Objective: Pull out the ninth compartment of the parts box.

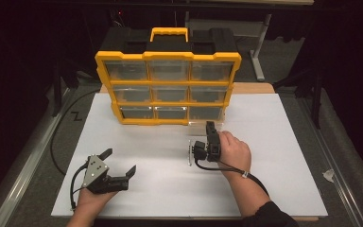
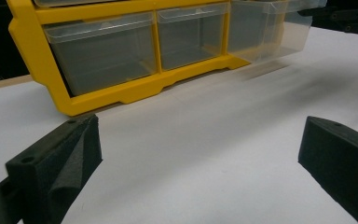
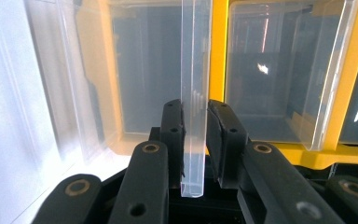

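Note:
A yellow organizer [image 1: 168, 87] with clear drawers stands upright at the back of the white board. Its bottom right drawer [image 1: 212, 120] is drawn out a little toward me. My right gripper [image 1: 211, 128] is at that drawer's front, turned on its side. In the right gripper view the gripper [image 3: 196, 126] is shut on the drawer's clear front lip [image 3: 195, 74], with the yellow frame [image 3: 219, 56] just behind. My left gripper [image 1: 120, 161] rests low at the front left, open, with nothing between its pads [image 2: 70, 154]. The left gripper view shows the organizer [image 2: 116, 93] and the protruding drawer [image 2: 270, 32].
The white board [image 1: 274, 161] covers most of the table, with bare room between the two grippers. A black cable [image 1: 56, 142] curves along the left side near a metal rail. A small scrap [image 1: 328, 175] lies off the board's right edge.

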Available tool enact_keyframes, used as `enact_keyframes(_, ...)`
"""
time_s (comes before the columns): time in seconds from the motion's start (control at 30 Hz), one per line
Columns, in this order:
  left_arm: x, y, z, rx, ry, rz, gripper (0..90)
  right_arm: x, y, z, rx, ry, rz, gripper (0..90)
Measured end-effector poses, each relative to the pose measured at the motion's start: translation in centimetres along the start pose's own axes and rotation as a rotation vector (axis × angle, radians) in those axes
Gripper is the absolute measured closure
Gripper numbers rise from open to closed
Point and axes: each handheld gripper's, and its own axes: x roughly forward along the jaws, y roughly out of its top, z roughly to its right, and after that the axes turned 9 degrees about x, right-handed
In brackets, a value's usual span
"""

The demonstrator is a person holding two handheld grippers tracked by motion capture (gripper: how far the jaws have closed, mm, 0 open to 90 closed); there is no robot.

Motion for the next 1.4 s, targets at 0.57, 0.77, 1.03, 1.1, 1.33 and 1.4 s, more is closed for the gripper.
enact_keyframes(0.57,-0.1,0.0,0.0,0.003,-0.002,0.001,0.1,-1.8,-0.4,-0.2,0.005,-0.002,0.022,78.8)
enact_keyframes(0.77,-0.1,0.0,0.1,0.005,-0.005,-0.001,0.1,-2.1,-0.6,-1.0,0.005,-0.006,0.029,78.3)
enact_keyframes(1.03,-0.1,0.0,0.2,0.007,-0.004,-0.006,0.1,-2.0,-0.7,-1.1,0.015,-0.014,0.04,78.2)
enact_keyframes(1.1,-0.1,0.0,0.2,0.008,-0.004,-0.004,0.1,-2.0,-0.8,-1.1,0.02,-0.014,0.036,78.1)
enact_keyframes(1.33,-0.2,0.0,0.1,0.008,0.0,-0.005,0.1,-2.0,-0.8,-1.1,0.021,-0.013,0.034,78.0)
enact_keyframes(1.4,-0.2,0.0,0.1,0.009,-0.002,-0.005,0.1,-2.0,-0.9,-1.1,0.025,-0.016,0.042,77.9)
